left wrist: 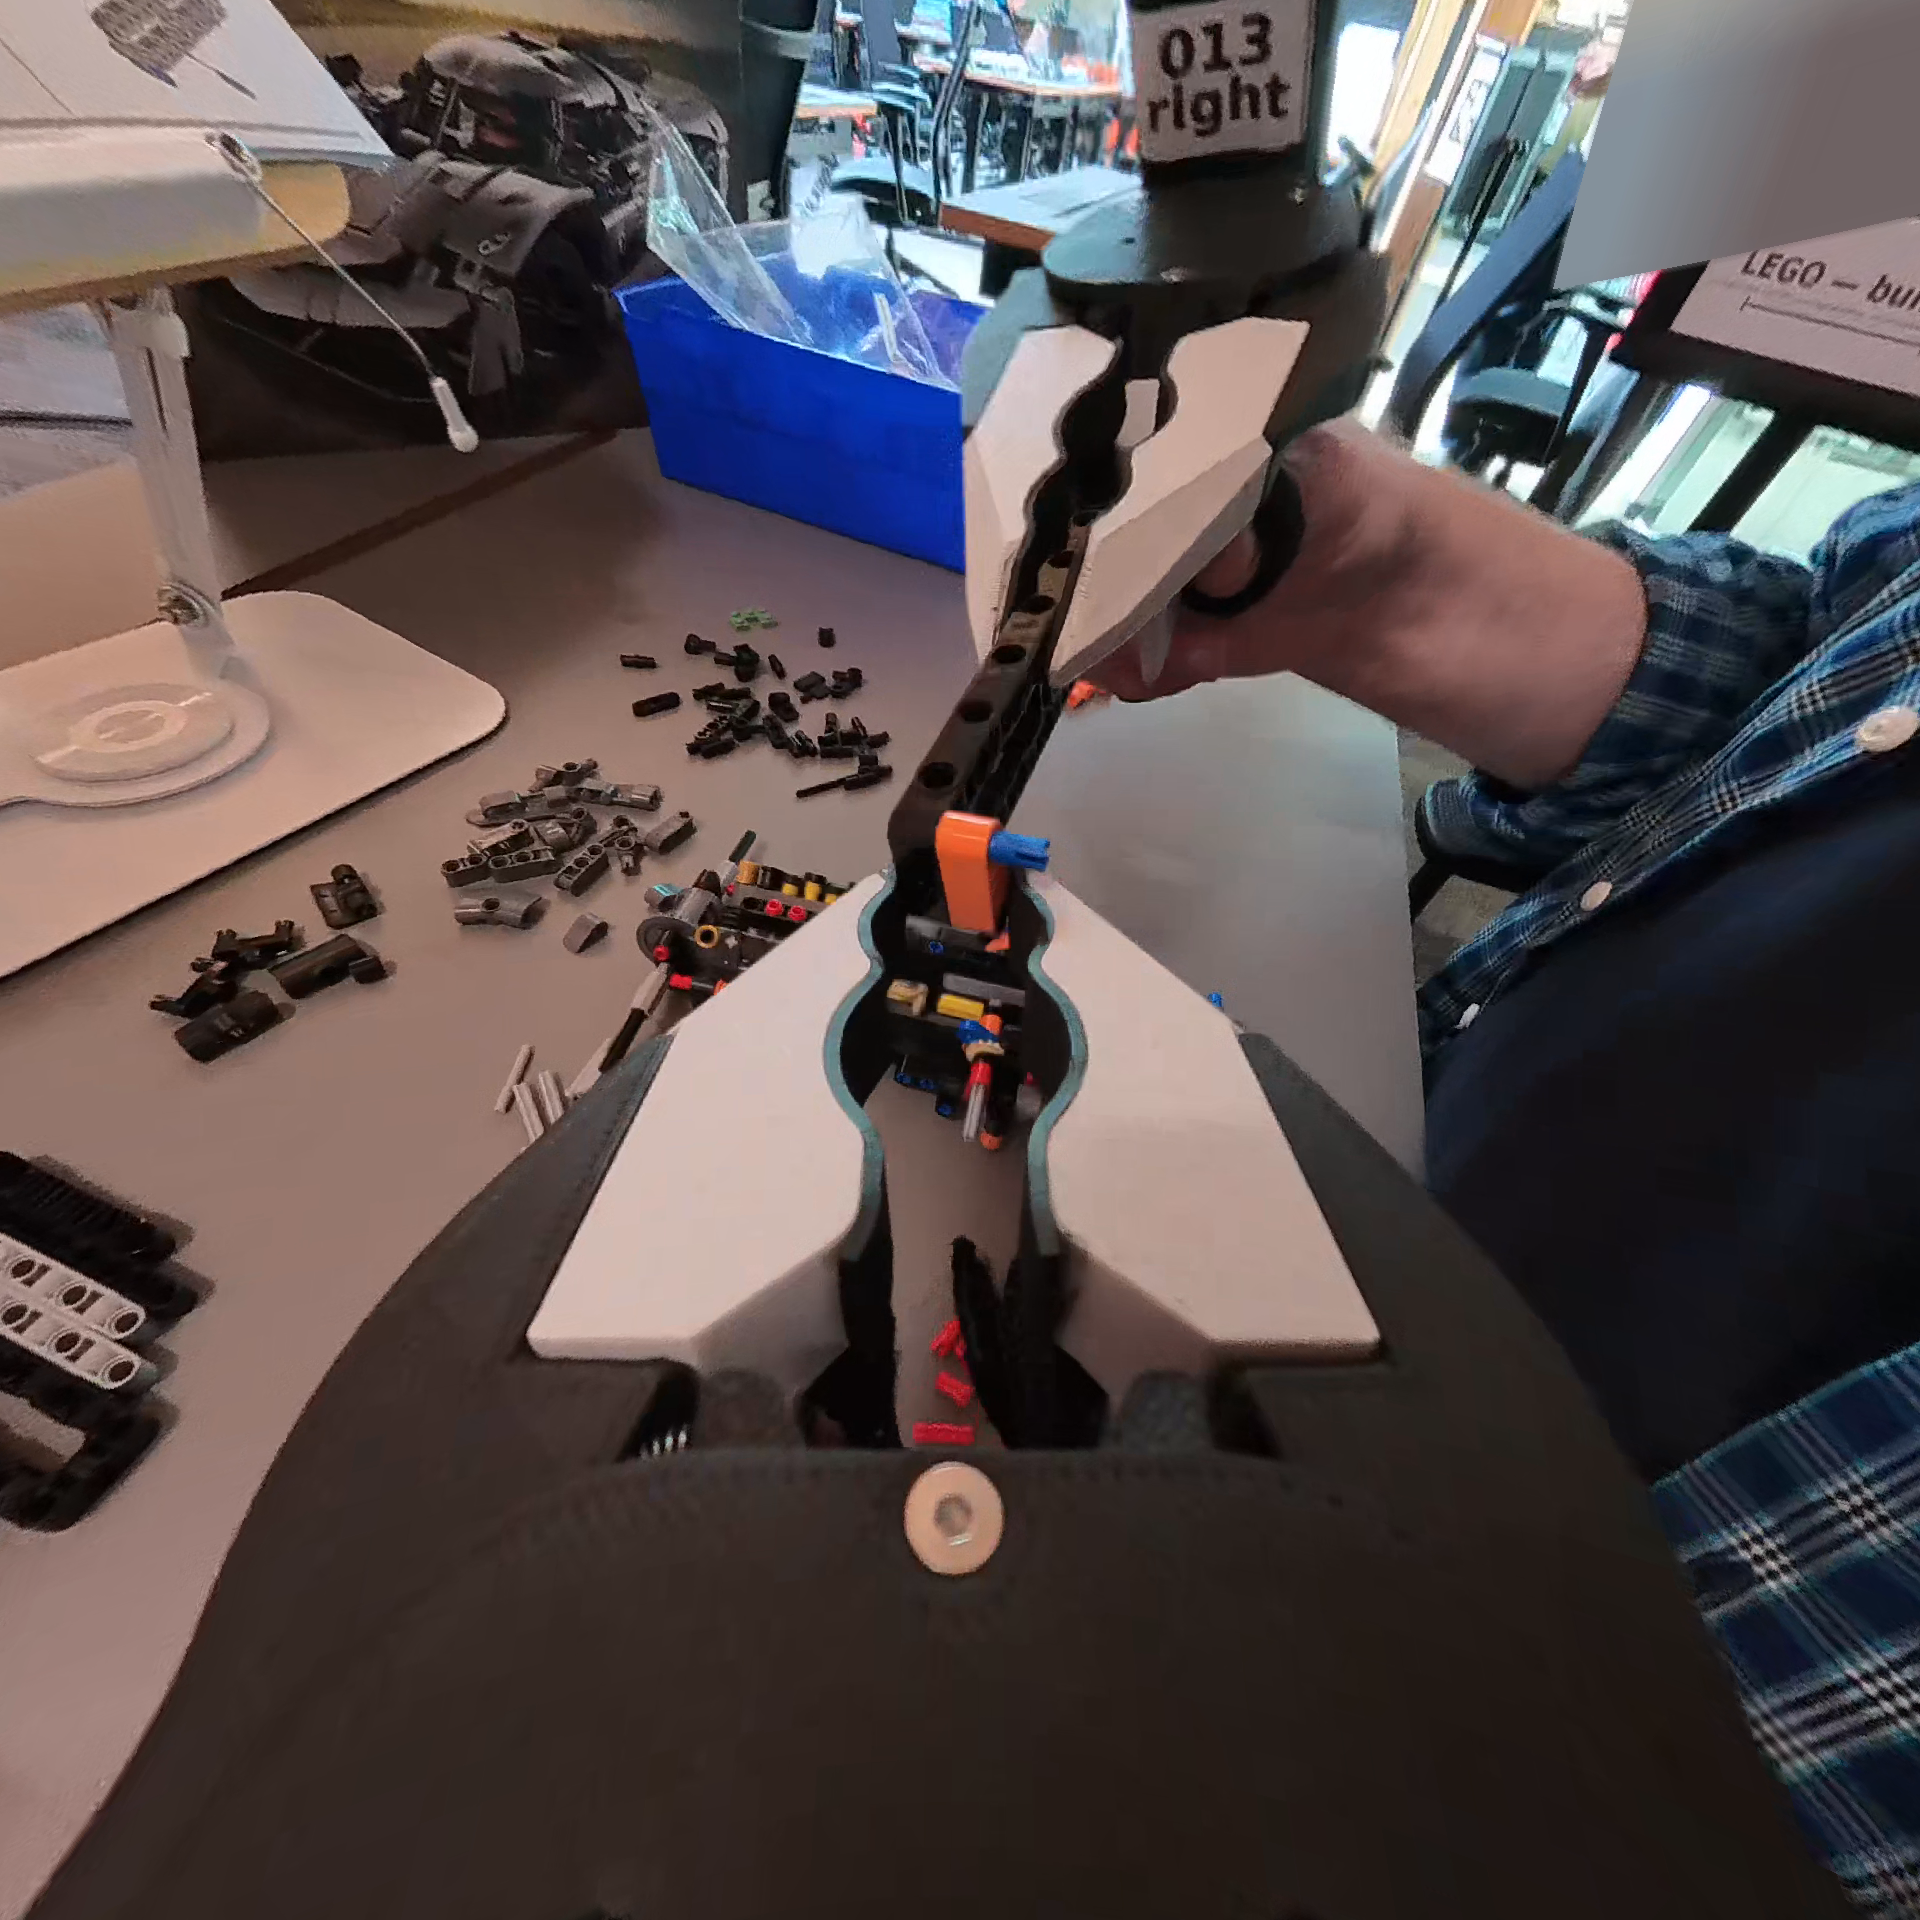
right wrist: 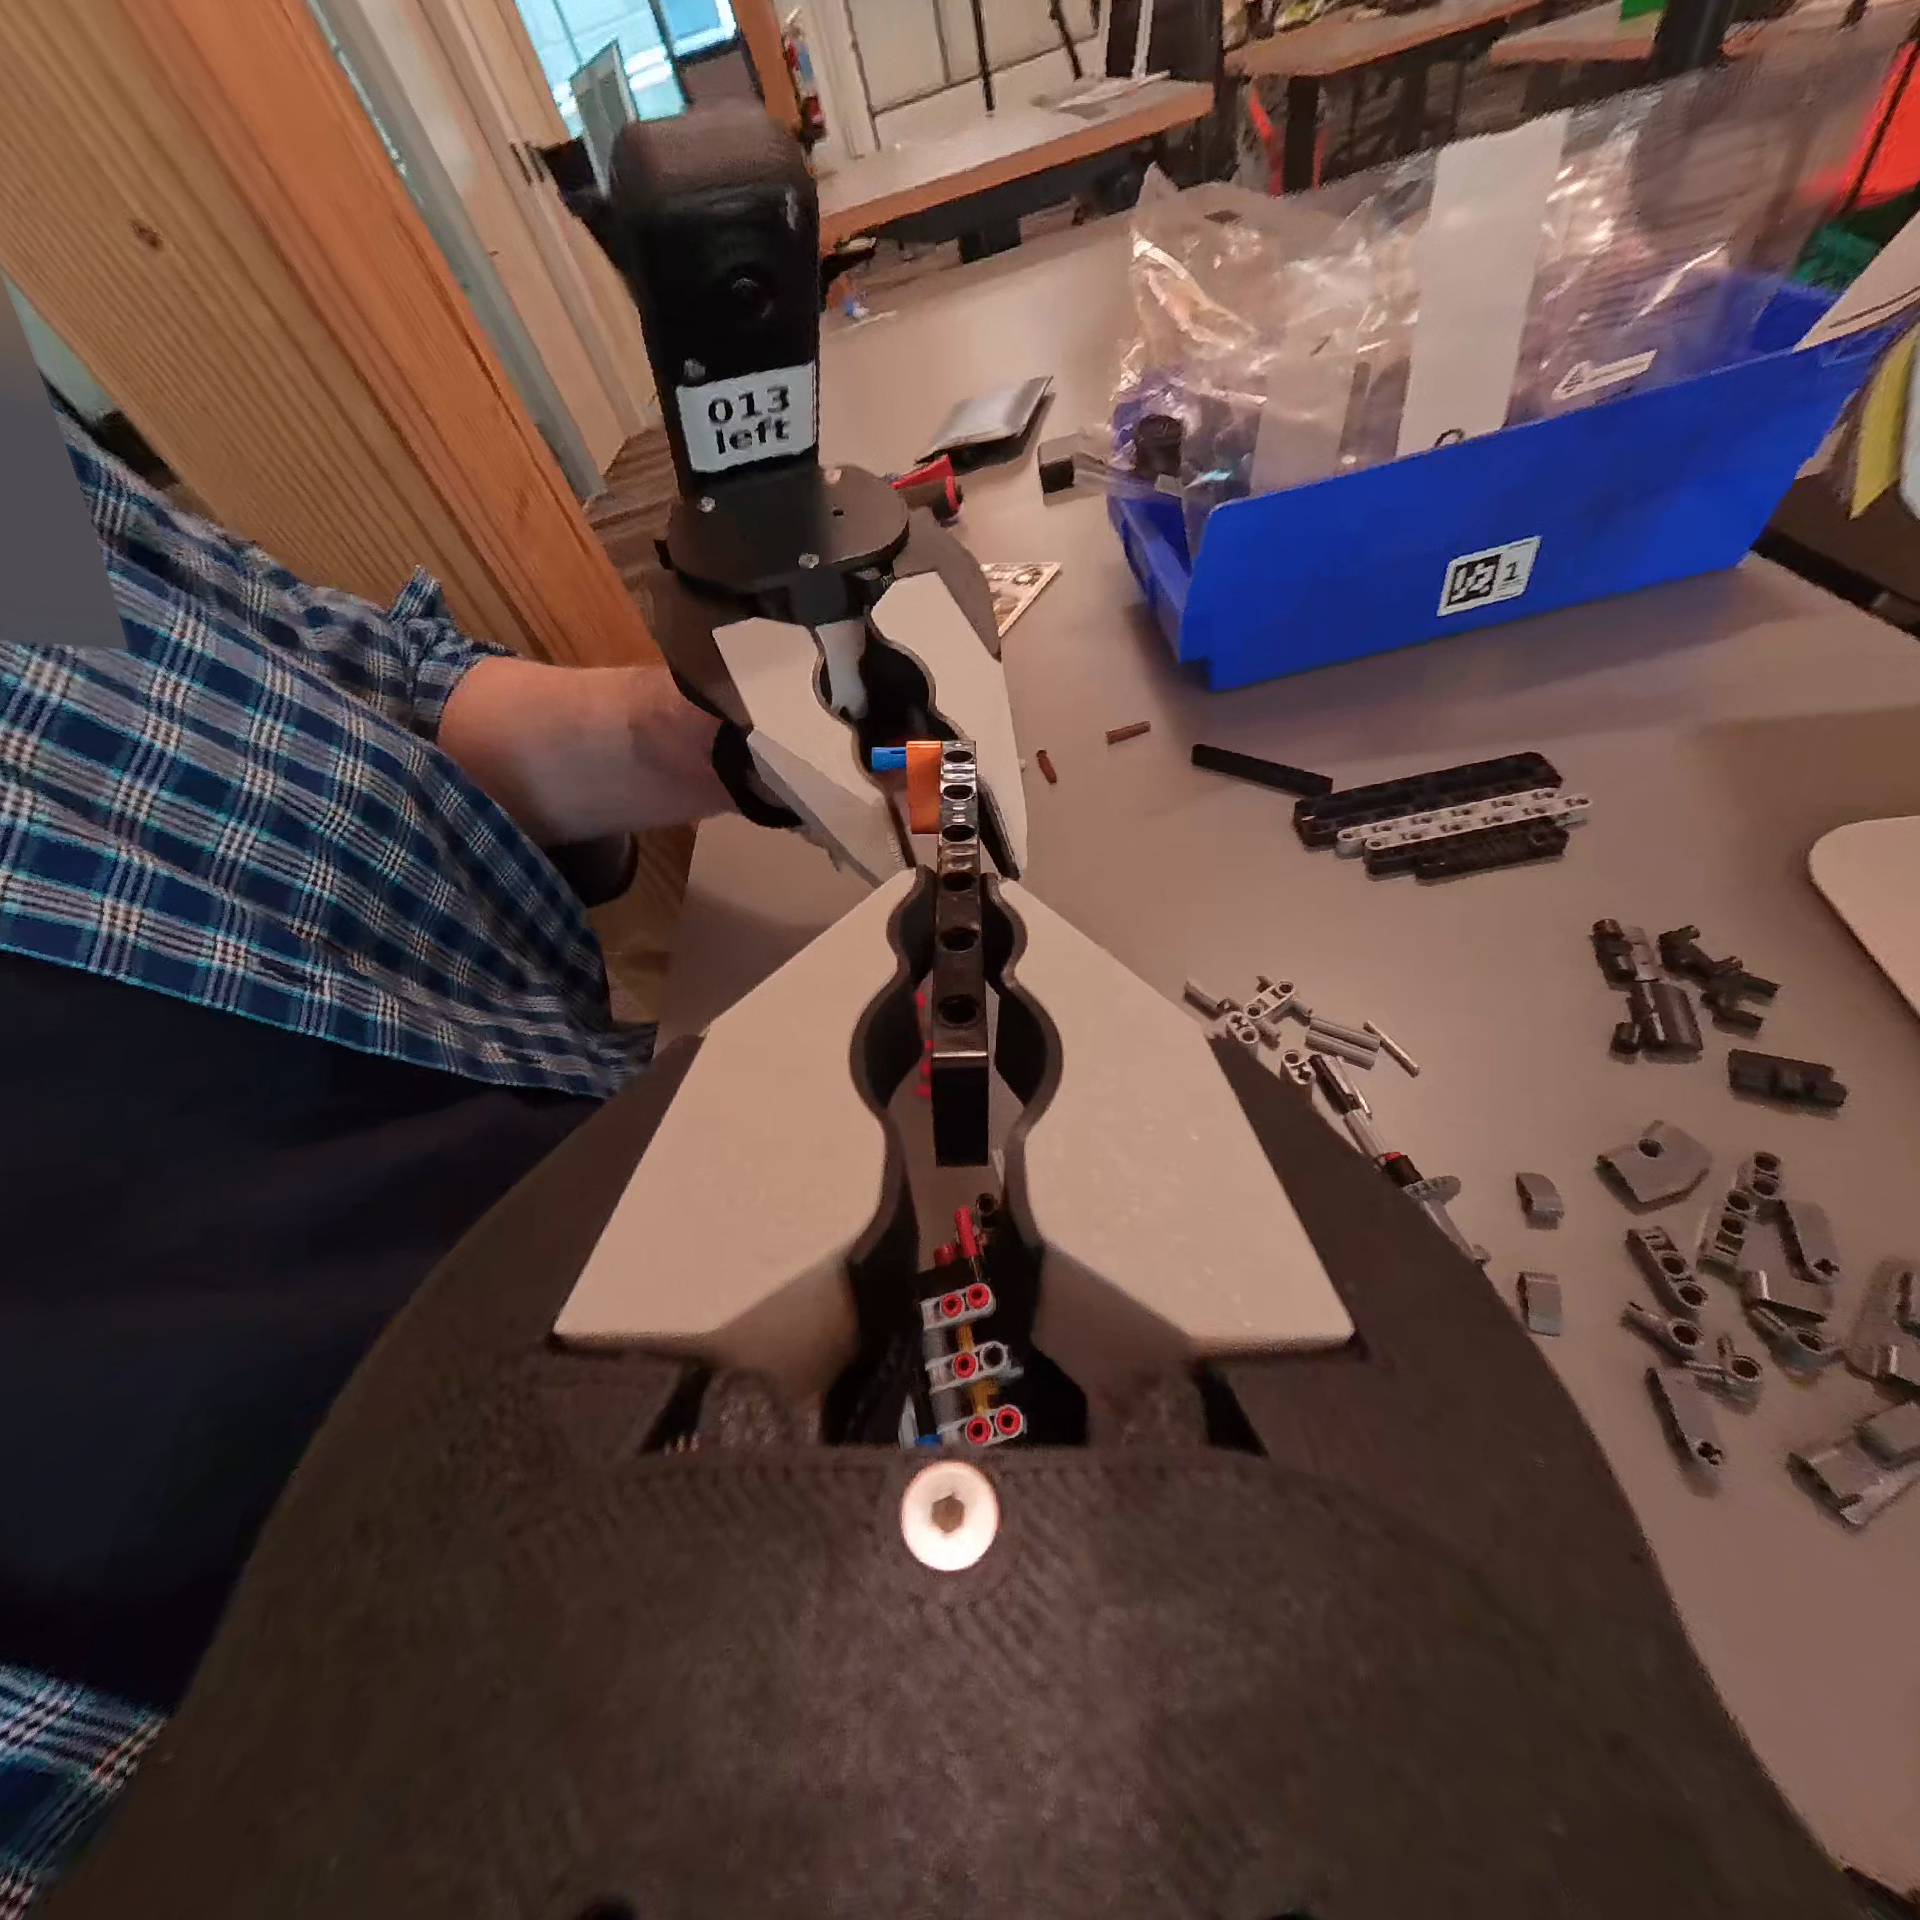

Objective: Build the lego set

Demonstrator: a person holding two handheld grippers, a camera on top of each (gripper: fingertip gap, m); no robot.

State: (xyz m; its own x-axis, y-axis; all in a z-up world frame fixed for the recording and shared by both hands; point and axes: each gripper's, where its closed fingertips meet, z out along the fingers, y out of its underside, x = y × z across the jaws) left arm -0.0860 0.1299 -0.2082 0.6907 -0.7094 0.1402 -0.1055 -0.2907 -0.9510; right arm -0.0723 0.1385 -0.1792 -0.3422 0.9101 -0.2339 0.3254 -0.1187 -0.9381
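While both claws grip, black beam (right wrist: 958, 997) meets orange piece (left wrist: 971, 868).

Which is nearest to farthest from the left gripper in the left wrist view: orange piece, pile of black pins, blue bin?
From the left gripper:
1. Orange piece, right at the jaw tips, on the end of the black beam.
2. Pile of black pins, on the table, ahead and to the left.
3. Blue bin, at the table's far end, behind the pins.
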